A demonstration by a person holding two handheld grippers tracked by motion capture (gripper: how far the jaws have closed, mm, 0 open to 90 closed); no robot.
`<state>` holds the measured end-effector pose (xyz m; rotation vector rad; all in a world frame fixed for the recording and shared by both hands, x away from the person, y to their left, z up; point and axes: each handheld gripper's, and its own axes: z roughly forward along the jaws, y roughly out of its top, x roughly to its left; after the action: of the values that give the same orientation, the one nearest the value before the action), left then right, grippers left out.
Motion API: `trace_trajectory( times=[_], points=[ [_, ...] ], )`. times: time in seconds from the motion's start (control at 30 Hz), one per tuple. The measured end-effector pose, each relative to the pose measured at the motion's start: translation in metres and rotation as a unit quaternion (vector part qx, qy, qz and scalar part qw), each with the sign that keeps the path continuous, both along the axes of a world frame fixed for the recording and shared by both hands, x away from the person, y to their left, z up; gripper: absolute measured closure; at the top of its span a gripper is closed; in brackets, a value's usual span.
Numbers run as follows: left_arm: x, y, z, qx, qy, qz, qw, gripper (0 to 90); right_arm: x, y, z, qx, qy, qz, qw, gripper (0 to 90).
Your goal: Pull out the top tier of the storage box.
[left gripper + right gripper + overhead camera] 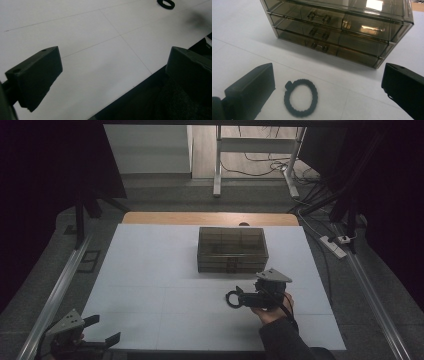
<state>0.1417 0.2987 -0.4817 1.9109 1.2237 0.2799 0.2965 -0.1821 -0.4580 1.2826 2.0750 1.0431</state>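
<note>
A dim lab or recording studio set up for filming tabletop work. A white, panelled surface (165, 285) lies over a wooden top, walled in by black curtains (45, 175). Silver metal rails (55, 292) run along both sides. On the grey floor behind lie loose black cables (260, 167), a white power strip (334, 246) and a white metal frame stand (218, 165).
</note>
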Motion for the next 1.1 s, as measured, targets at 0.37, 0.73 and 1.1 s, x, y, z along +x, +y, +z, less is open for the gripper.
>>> trace_trajectory(
  times=[0.37, 0.73, 1.1],
  points=[
    [0.000, 0.000, 0.000, -0.001, 0.001, -0.001, 1.0000, 0.0, 0.012, 0.014, -0.003, -0.001, -0.009, -0.012, 0.9999, 0.0],
    [0.001, 0.001, 0.000, -0.003, 0.002, 0.000, 1.0000, 0.0, 0.022, 0.025, -0.007, 0.007, -0.019, -0.031, 0.9993, 0.0],
    [0.001, 0.002, -0.001, -0.006, 0.003, 0.000, 1.0000, 0.0, 0.032, 0.044, -0.011, 0.007, -0.028, -0.048, 0.9984, 0.0]
  ],
)
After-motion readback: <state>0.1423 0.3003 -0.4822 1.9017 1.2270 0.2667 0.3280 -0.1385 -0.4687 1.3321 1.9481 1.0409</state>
